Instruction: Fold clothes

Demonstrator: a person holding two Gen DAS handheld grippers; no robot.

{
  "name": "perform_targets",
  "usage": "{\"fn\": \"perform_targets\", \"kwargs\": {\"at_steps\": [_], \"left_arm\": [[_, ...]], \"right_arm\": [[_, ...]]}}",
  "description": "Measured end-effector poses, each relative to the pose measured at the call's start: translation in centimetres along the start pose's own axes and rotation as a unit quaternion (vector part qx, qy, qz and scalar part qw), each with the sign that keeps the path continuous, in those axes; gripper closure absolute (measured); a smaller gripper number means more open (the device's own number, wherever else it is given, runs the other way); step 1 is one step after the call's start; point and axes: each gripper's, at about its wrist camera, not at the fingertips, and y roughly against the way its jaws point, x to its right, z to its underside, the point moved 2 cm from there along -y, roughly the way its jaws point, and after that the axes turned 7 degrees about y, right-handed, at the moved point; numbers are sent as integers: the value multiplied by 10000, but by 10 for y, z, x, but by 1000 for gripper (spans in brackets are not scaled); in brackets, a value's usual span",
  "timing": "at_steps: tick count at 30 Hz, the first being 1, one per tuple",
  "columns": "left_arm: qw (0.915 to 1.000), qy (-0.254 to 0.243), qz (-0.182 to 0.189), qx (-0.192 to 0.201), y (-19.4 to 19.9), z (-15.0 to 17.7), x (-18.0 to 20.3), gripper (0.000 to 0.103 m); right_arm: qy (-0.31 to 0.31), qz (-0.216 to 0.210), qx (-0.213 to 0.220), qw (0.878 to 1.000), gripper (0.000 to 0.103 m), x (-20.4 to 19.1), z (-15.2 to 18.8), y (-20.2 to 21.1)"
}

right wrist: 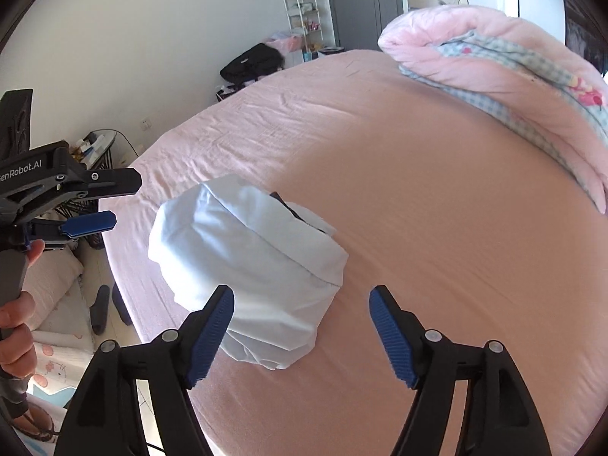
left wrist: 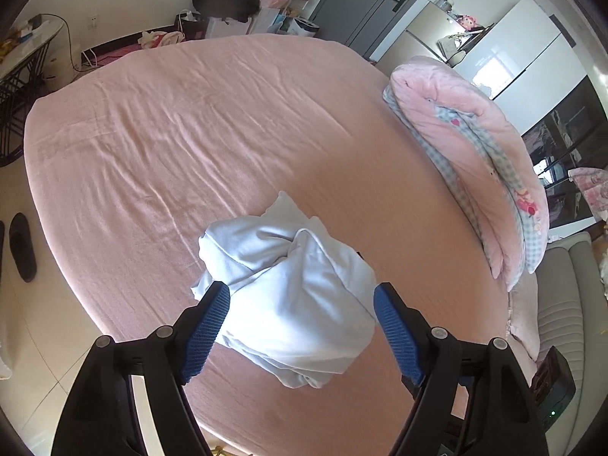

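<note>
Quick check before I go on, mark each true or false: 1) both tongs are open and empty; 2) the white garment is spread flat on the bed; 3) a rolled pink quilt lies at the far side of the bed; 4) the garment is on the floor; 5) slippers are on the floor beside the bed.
1) True: the left tongs and right tongs stand open, nothing pinched.
2) False: the white garment lies bunched in a heap.
3) True: the pink quilt lies rolled there.
4) False: it rests on the bed.
5) True: dark slippers lie on the floor.
</note>
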Motion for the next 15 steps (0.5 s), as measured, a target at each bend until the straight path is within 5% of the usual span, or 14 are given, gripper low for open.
{"fn": "perform_targets", "kwargs": {"at_steps": [15], "left_arm": [[9930,-837,-564,606,61,31,35,20]], "right_arm": [[-41,-276,336,9990,26,-9,0,76]]}}
